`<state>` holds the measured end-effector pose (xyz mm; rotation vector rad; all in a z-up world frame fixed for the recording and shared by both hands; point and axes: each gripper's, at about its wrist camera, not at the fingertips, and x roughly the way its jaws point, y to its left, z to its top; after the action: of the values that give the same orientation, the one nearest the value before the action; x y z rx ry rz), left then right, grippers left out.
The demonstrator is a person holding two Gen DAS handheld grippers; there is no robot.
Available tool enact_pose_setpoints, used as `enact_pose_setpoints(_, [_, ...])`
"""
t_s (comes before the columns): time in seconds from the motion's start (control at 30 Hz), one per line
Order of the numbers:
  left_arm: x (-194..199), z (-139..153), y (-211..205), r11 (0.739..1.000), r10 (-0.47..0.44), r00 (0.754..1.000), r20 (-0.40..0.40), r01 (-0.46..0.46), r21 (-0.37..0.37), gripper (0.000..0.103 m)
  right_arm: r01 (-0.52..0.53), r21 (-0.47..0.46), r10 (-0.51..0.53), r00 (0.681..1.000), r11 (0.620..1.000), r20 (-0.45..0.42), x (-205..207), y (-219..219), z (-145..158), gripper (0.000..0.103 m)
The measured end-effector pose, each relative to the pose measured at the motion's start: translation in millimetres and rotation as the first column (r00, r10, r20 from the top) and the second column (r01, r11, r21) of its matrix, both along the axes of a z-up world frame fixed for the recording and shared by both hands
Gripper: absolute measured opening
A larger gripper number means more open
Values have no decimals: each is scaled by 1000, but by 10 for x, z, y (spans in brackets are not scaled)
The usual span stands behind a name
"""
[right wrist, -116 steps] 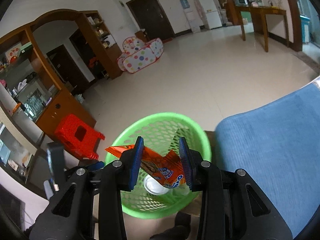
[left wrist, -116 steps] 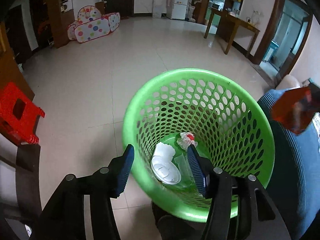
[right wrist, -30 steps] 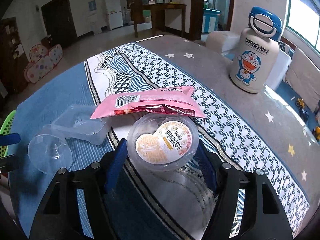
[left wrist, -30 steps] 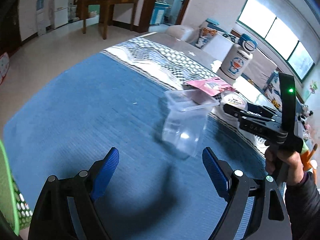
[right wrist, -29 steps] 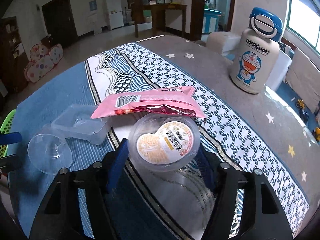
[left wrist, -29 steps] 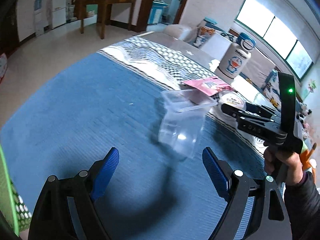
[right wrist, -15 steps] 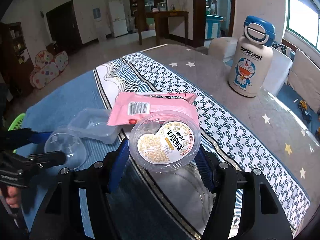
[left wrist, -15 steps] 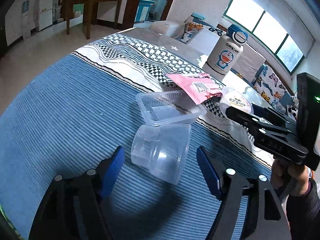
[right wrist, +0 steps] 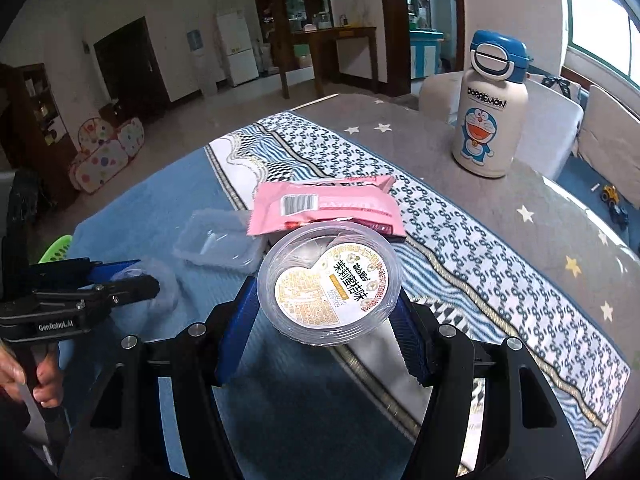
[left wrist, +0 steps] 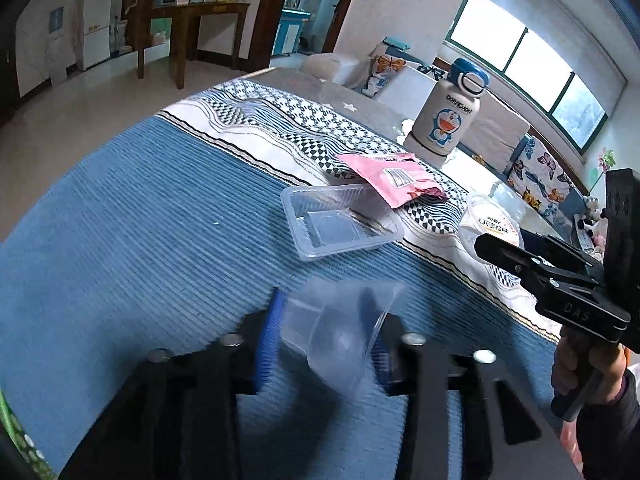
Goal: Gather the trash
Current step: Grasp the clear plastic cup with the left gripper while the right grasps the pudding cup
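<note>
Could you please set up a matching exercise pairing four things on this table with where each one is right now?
Things:
1. clear cup
2. labelled tub
3. pink wrapper
4. Doraemon bottle

Places:
A. standing upright on the grey starred cloth
B. between the closing left gripper pads
C. lying partly over the clear tray
D. held in the right gripper

Pairs: 1-B, 2-D, 3-C, 4-A

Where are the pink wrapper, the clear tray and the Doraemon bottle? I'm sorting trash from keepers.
pink wrapper [right wrist: 320, 206], right wrist view, on its printed face.
clear tray [left wrist: 332, 228], left wrist view, on its floor.
Doraemon bottle [right wrist: 486, 120], right wrist view, on its body.
</note>
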<state>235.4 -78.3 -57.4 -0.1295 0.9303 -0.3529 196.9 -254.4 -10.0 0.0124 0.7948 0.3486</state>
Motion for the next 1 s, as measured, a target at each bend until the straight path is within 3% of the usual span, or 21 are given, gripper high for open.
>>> enact_pose_setpoints(0.33, [-311,65,274,1000,26,1000,8,-26,14,9,-19,34,18,1000,999,12,-333,184,103,63])
enact_pose_setpoints(0.57, [-433,116,326,1000,3,1000,17,-3,1,7,-25,40,24,999,999,22,-474,274,140,63])
enact_pose_setpoints(0.6, [-437,126,298,1000,1,1000,11,-1,16,9,-24,40,23,999,999,22,-482,272,143,63])
enact_pose_setpoints(0.67, [-429,147,262,1000,-4,1000,8,4,19,25,-20,42,19,1000,999,23,-491,254,154,63])
enact_pose_setpoints(0.73, [-434,173,248,1000,7,1000,19,-7,21,54,-16,48,15,1000,999,25,-495,229,174,63])
enact_pose_setpoints(0.83, [-423,189,232,1000,1,1000,24,-2,9,61,-10,49,9,1000,999,29,-506,187,186,63])
enact_pose_setpoints(0.97, [-375,161,175,999,-9,1000,23,8,48,73,-1,66,0,1000,998,23,-495,139,177,63])
enact_pose_setpoints(1.0, [-358,147,157,998,-10,1000,22,9,60,83,1,71,-2,1000,997,21,-488,129,170,63])
